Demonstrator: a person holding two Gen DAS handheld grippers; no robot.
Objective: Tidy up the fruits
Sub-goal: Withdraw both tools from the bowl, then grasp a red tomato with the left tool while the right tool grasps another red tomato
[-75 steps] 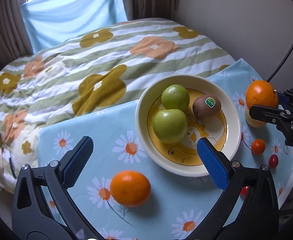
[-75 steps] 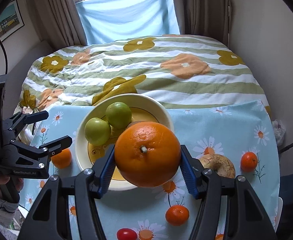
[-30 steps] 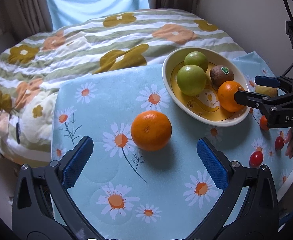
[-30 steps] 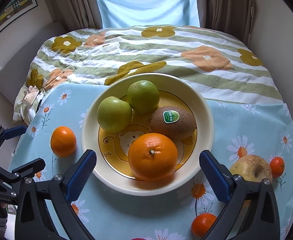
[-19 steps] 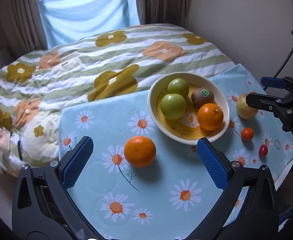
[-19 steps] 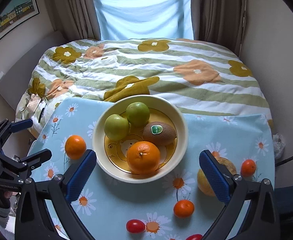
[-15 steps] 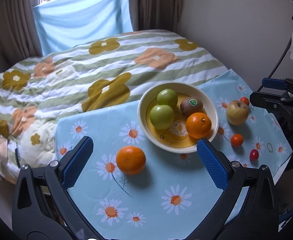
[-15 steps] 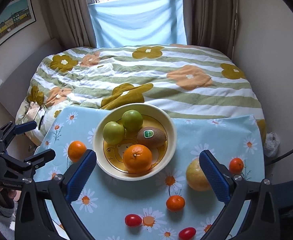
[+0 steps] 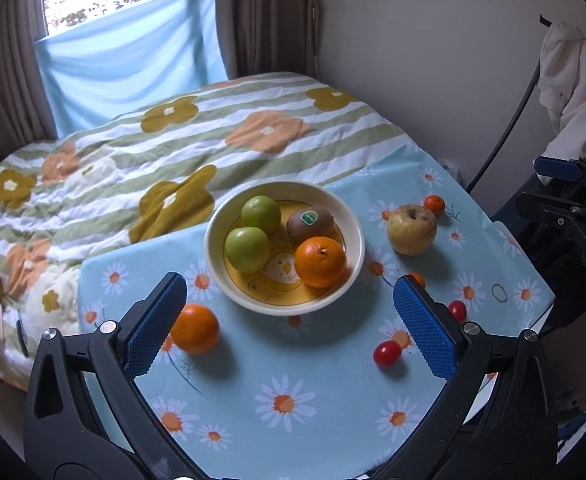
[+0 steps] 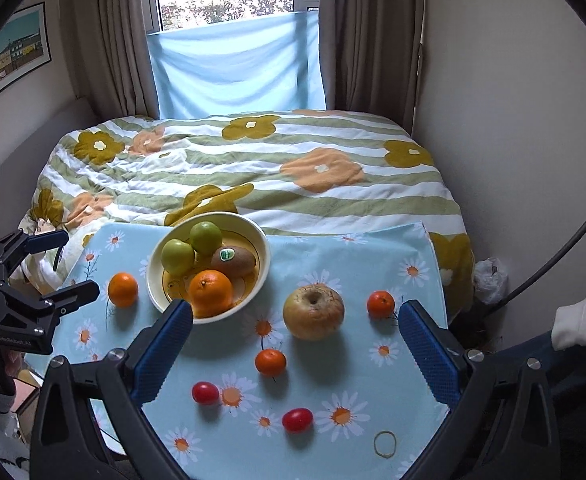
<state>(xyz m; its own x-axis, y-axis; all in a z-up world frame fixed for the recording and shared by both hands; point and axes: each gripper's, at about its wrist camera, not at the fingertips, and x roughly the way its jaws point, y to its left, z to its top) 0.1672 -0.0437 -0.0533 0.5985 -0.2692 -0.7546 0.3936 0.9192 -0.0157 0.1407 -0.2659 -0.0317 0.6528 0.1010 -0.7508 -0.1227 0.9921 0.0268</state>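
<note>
hovering with jaws released, both grippers (image 9: 289,316) (image 10: 297,344) hold nothing; an orange (image 9: 320,261) sits in the bowl (image 9: 355,220) near the table's (image 9: 313,420) far edge.

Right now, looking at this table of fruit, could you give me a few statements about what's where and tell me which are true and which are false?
1. The bowl holds four fruits: two green apples, a kiwi and an orange. True.
2. The right gripper is clamped on an orange. False: its jaws are wide open and hold nothing.
3. A second orange lies on the tablecloth, outside the bowl. True.
4. The large yellowish apple sits inside the bowl. False: it rests on the tablecloth beside it.
5. The left gripper is open and empty. True.
</note>
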